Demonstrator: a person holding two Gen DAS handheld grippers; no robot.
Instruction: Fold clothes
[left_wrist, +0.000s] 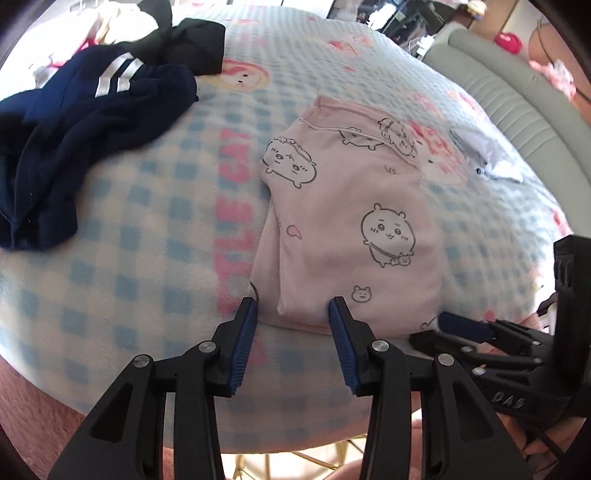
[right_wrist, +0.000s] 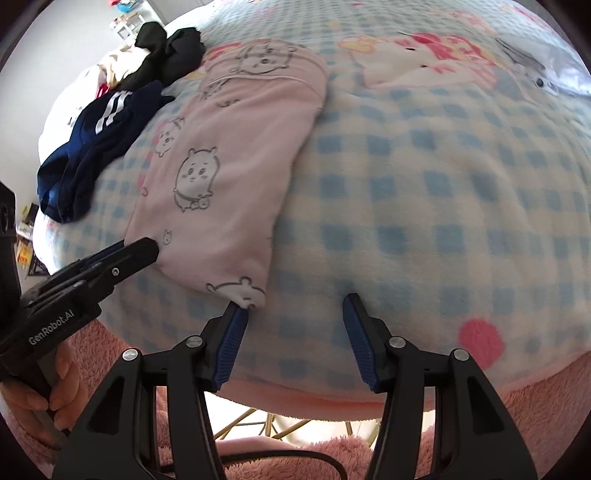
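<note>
Pale garment (left_wrist: 484, 151) clearest leftward

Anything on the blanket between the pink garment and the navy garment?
Nothing: left wrist view shows only bare checked blanket between the pink garment and the navy garment.

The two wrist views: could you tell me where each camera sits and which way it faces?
Left wrist: on the left gripper, looking along its open fingers across the blanket at the pink garment; the right gripper shows at right.
Right wrist: on the right gripper, open at the garment's near corner; the left gripper and the hand holding it show at left.
Shared: pink garment, navy garment, black garment, blanket.
</note>
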